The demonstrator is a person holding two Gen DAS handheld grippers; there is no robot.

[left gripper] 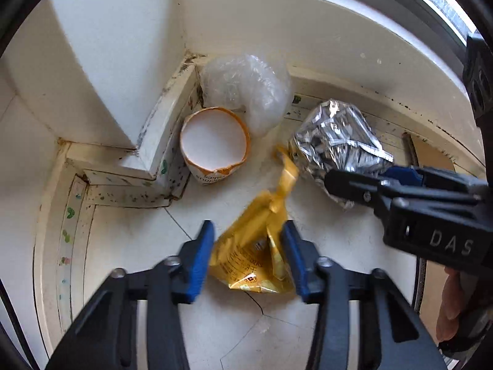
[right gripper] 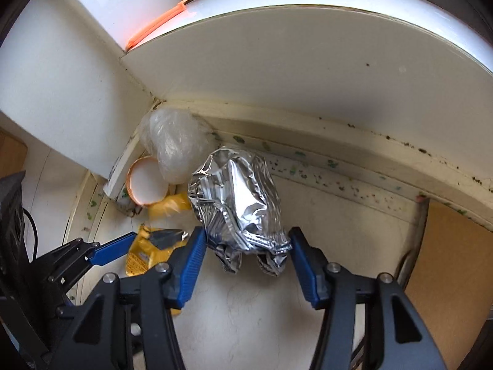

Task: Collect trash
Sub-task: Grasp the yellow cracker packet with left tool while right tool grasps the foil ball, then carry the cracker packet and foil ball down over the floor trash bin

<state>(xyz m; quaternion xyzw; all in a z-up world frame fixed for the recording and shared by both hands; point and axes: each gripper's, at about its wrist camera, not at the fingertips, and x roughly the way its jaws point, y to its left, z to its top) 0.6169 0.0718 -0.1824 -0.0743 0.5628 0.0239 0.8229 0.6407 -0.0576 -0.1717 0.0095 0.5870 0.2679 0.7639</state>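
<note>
A yellow wrapper (left gripper: 257, 246) lies on the pale floor between the open blue fingers of my left gripper (left gripper: 248, 234); it also shows in the right wrist view (right gripper: 148, 249). A crumpled silver foil bag (right gripper: 237, 203) lies between the open fingers of my right gripper (right gripper: 246, 240), its near end level with the fingertips. The foil bag (left gripper: 336, 141) and the right gripper (left gripper: 369, 182) also show in the left wrist view. A paper cup (left gripper: 214, 143) lies on its side in the corner, with a clear plastic bag (left gripper: 246, 88) behind it.
The trash lies in a corner of white walls with a stained skirting board (left gripper: 160, 141). A window sill (right gripper: 308, 61) overhangs the back. A brown wooden panel (right gripper: 446, 277) stands at the right. The left gripper's body (right gripper: 61, 265) is close on the right gripper's left.
</note>
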